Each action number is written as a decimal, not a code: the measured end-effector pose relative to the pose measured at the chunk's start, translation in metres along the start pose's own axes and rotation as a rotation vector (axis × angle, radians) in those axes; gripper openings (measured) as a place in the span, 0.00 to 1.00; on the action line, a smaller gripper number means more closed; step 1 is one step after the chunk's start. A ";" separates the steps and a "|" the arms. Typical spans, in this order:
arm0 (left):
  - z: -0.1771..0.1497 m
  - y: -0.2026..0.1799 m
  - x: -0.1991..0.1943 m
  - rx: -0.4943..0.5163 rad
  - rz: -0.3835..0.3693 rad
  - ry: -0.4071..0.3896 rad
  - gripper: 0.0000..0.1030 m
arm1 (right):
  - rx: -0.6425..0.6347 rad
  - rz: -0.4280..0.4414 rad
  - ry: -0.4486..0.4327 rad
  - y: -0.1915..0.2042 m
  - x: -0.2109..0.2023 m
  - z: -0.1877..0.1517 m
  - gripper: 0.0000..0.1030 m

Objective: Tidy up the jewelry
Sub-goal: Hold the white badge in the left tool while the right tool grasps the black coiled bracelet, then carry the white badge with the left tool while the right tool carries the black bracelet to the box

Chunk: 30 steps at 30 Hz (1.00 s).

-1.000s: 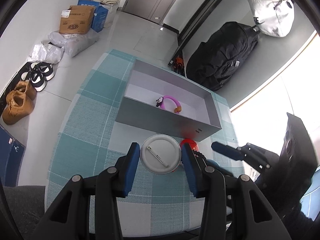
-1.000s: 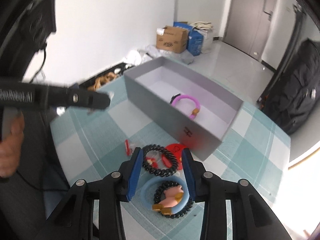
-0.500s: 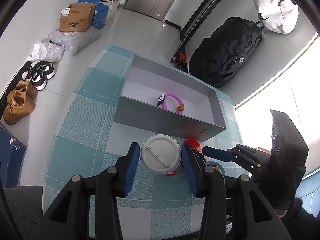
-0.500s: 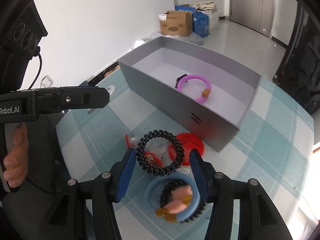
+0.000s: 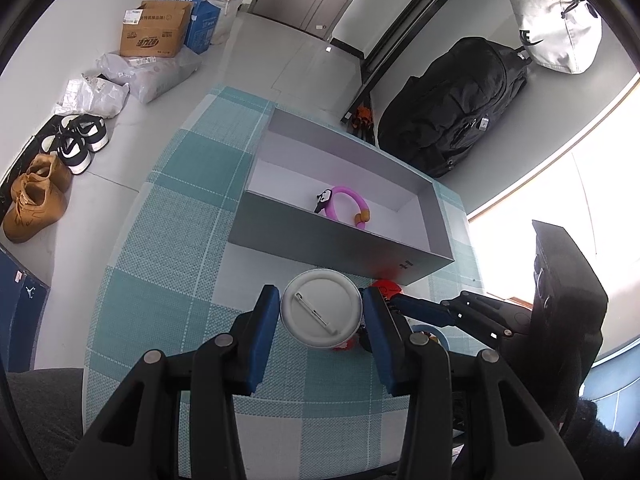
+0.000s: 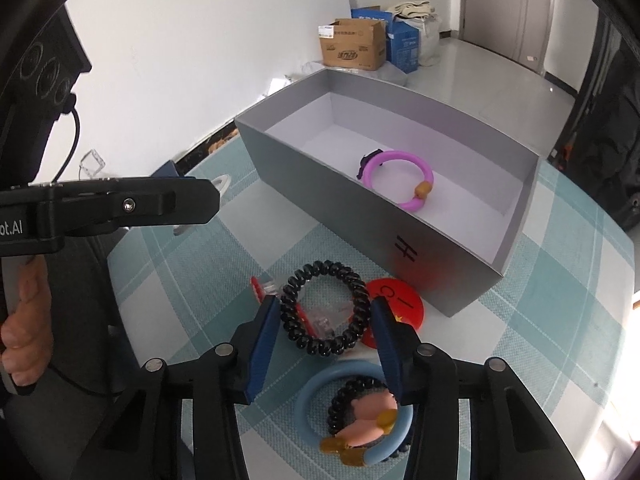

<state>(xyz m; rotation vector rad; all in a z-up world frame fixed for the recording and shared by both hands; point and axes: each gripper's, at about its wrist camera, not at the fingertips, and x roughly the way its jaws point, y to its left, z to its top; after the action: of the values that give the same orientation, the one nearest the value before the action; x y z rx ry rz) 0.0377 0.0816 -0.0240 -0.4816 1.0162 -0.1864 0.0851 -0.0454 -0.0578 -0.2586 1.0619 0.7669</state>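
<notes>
In right hand-held gripper (image 6: 325, 322): black coil bracelet (image 6: 325, 307) | jaws closing

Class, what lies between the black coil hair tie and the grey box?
In the right wrist view, a red round badge lies between hair tie and box.

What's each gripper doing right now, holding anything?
Left gripper: shut on the white pin badge.
Right gripper: jaws just closing around the black coil hair tie; whether they press on it cannot be told.

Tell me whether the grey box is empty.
Not empty. The grey box is open-topped and holds one purple bracelet on its white floor; the rest of the floor is bare.
</notes>
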 end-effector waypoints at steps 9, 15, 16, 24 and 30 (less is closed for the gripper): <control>0.000 -0.001 0.001 0.002 0.008 0.004 0.36 | 0.064 0.047 -0.051 -0.015 -0.013 0.000 0.39; 0.000 -0.004 -0.003 0.010 0.002 -0.013 0.37 | 0.103 0.102 -0.141 -0.020 -0.038 0.003 0.39; 0.001 -0.005 -0.004 0.014 0.005 -0.017 0.37 | 0.113 0.111 -0.163 -0.022 -0.043 0.004 0.39; 0.024 -0.025 -0.008 0.080 0.013 -0.058 0.37 | 0.172 0.110 -0.310 -0.037 -0.076 0.023 0.39; 0.050 -0.038 0.006 0.133 0.018 -0.074 0.37 | 0.209 0.082 -0.355 -0.054 -0.078 0.038 0.39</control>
<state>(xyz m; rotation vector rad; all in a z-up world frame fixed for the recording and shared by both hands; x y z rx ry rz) 0.0860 0.0606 0.0107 -0.3558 0.9296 -0.2169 0.1272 -0.0975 0.0189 0.0984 0.8105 0.7364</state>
